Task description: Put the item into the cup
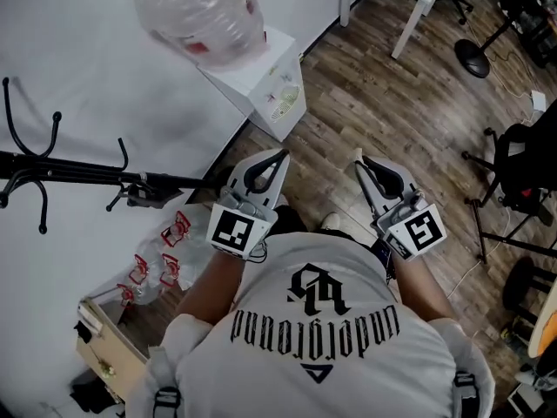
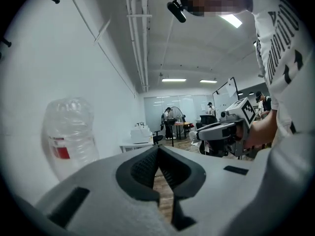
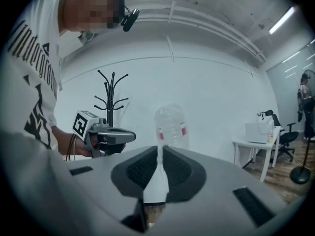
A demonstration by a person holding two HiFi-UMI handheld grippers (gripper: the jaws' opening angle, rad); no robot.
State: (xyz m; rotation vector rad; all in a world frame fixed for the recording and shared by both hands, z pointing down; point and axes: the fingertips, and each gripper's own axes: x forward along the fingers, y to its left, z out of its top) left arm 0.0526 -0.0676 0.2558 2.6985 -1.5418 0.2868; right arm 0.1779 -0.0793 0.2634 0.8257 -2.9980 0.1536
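Note:
I hold both grippers out at chest height, side by side above a wood floor. My right gripper (image 1: 360, 160) (image 3: 160, 150) is shut on a thin white item (image 3: 157, 181) that tapers up between its dark pads; its kind is unclear. My left gripper (image 1: 282, 157) (image 2: 158, 150) is shut, its tips meeting with nothing between them. Each gripper shows in the other's view: the left gripper (image 3: 106, 136) at left, the right gripper (image 2: 226, 129) at right. No cup is in any view.
A water dispenser (image 1: 270, 90) with a big clear bottle (image 1: 200, 16) (image 2: 69, 134) (image 3: 171, 127) stands by the white wall. A black coat rack (image 1: 52, 177) (image 3: 112, 97), wrapped bottles (image 1: 161, 259), a white table (image 3: 256, 144) and office chairs (image 1: 513, 177) stand around.

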